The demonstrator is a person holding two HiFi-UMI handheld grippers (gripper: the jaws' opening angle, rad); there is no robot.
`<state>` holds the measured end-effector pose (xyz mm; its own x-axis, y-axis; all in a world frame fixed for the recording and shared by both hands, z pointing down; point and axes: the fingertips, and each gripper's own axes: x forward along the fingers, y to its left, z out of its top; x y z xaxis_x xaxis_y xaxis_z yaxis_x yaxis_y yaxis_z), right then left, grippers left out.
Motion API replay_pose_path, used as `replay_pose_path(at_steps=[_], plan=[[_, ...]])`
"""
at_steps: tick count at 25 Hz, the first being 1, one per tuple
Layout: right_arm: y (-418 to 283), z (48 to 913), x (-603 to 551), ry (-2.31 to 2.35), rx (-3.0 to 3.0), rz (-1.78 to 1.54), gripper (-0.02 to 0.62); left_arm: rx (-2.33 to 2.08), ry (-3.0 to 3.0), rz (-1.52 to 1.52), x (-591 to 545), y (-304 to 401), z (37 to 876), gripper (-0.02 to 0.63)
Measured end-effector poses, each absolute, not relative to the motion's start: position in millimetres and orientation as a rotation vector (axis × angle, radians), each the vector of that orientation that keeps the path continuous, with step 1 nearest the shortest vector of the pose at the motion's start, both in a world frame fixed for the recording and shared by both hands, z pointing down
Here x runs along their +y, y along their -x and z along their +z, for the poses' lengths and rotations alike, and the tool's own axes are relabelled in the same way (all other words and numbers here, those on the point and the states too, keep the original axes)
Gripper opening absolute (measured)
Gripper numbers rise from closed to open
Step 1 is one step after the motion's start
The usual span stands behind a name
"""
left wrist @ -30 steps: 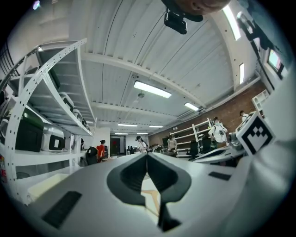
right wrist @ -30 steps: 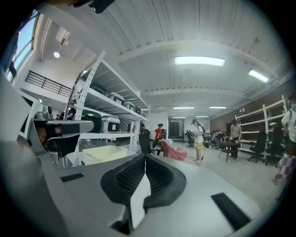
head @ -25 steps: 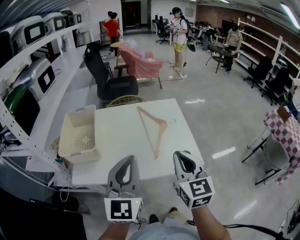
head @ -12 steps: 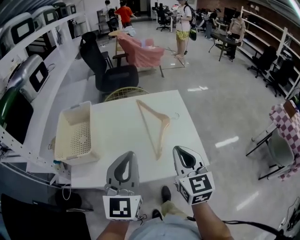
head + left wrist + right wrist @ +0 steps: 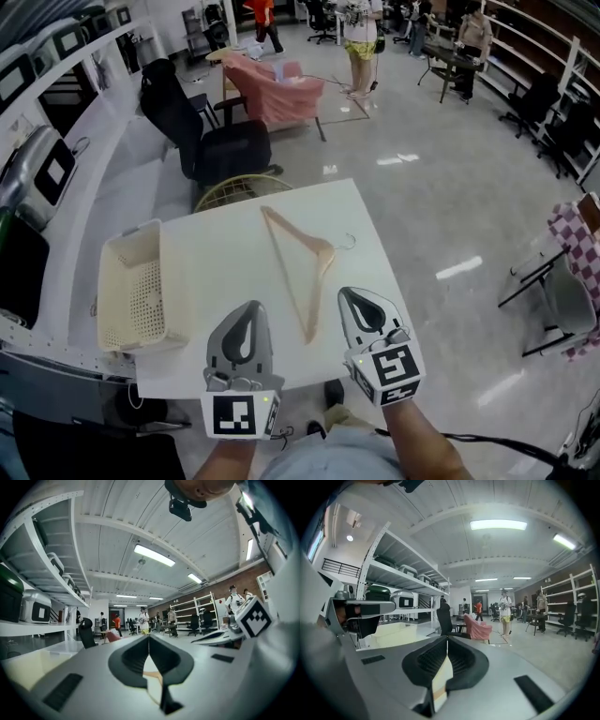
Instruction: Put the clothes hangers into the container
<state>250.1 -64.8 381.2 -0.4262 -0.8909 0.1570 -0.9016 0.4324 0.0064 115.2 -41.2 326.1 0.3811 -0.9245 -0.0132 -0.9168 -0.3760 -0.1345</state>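
A wooden clothes hanger with a metal hook lies flat on the white table, apart from both grippers. A cream slotted basket stands at the table's left edge, with nothing visible inside. My left gripper is over the table's near edge, left of the hanger's lower end, shut and holding nothing. My right gripper is just right of that lower end, also shut and holding nothing. In the left gripper view the jaws meet, and the hanger shows below them. The right gripper view shows closed jaws and the basket ahead on the left.
A black office chair and a round yellow wire item stand behind the table. Shelving with appliances runs along the left. A pink-draped chair and several people are farther off. A checked chair is at the right.
Both grippers have moved forward toward the table, and their tips now reach its near edge beside the hanger's lower end. The hanger and basket have not moved on the table.
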Motion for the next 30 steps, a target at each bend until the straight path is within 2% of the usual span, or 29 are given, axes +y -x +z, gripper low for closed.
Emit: replay_pose_path(at_steps=[20, 30], plan=[[-274, 353, -174, -1.538, -2.625, 0.048, 0.012, 1.734, 2.408, -0.099, -130, -145, 300, 0.012], [-270, 388, -206, -1.521, -2.555, 0.139, 0.012, 1.789, 2.45, -0.153, -157, -134, 326, 0.012]])
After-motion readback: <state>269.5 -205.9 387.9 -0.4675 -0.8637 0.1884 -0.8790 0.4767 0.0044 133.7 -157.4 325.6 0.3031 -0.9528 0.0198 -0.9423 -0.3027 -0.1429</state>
